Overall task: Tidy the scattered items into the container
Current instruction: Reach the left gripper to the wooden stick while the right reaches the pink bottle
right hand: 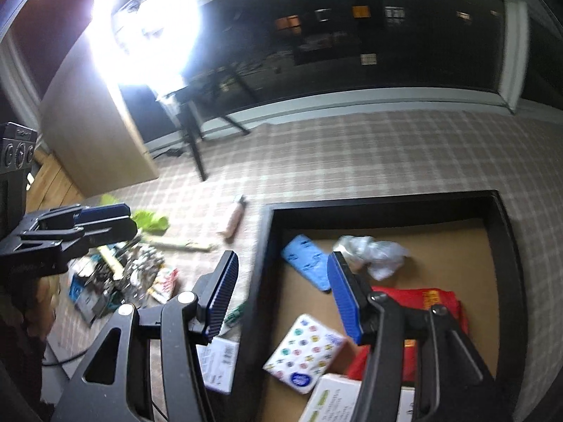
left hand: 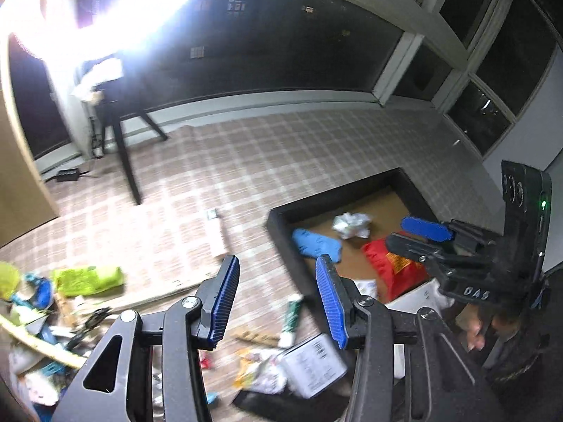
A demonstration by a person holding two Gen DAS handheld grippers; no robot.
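Observation:
A black-walled box (right hand: 267, 246) with a cardboard floor holds a blue pack (right hand: 306, 260), crumpled white paper (right hand: 373, 253), a red bag (right hand: 429, 302), a dotted tissue pack (right hand: 306, 351) and a white box (right hand: 337, 397). The same box (left hand: 281, 232) shows in the left wrist view. My right gripper (right hand: 281, 292) is open and empty above the box's left wall. My left gripper (left hand: 278, 299) is open and empty above the floor beside the box. Scattered items lie on the checked mat: a green bag (left hand: 88, 279), a green-white tube (left hand: 292, 320), a white labelled box (left hand: 313, 365), scissors (left hand: 89, 321).
A pink tube (right hand: 234, 219) and a flat stick (right hand: 183, 245) lie on the mat left of the box. A pile of packets (right hand: 116, 281) sits further left. A black-legged stand (left hand: 123, 154) and a bright lamp (right hand: 144, 24) are at the back, by dark windows.

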